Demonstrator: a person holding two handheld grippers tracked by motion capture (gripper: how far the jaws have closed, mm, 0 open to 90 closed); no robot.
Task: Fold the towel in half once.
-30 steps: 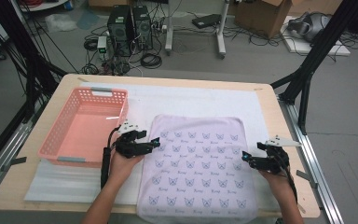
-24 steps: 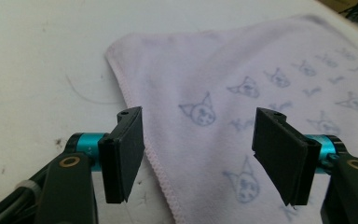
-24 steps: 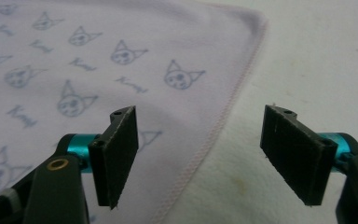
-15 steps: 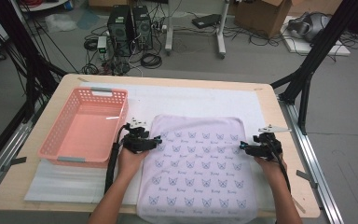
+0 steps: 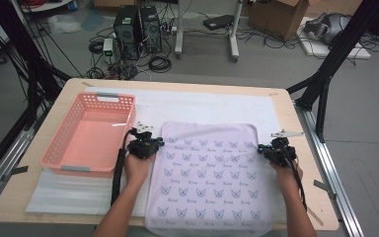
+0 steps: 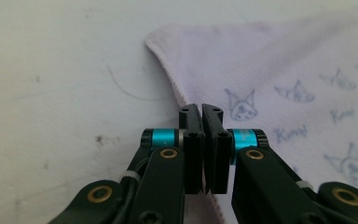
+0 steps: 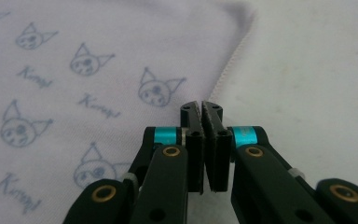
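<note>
**Both grippers pinched onto the towel's side edges**

The towel, pale lilac with rows of small blue cat faces and script, lay flat on the white mat toward the table's near edge, its near hem hanging just over that edge. The left gripper had just closed its jaws on the towel's left hem; the right gripper had just closed on the right hem, cloth pinched thinly between each pair. This looked like the grasp that opens a fold. The next move likely called for lifting both edges together, evenly, so the cloth would not slip or skew. A pink basket stood at the table's left side, beside the left gripper.
</note>
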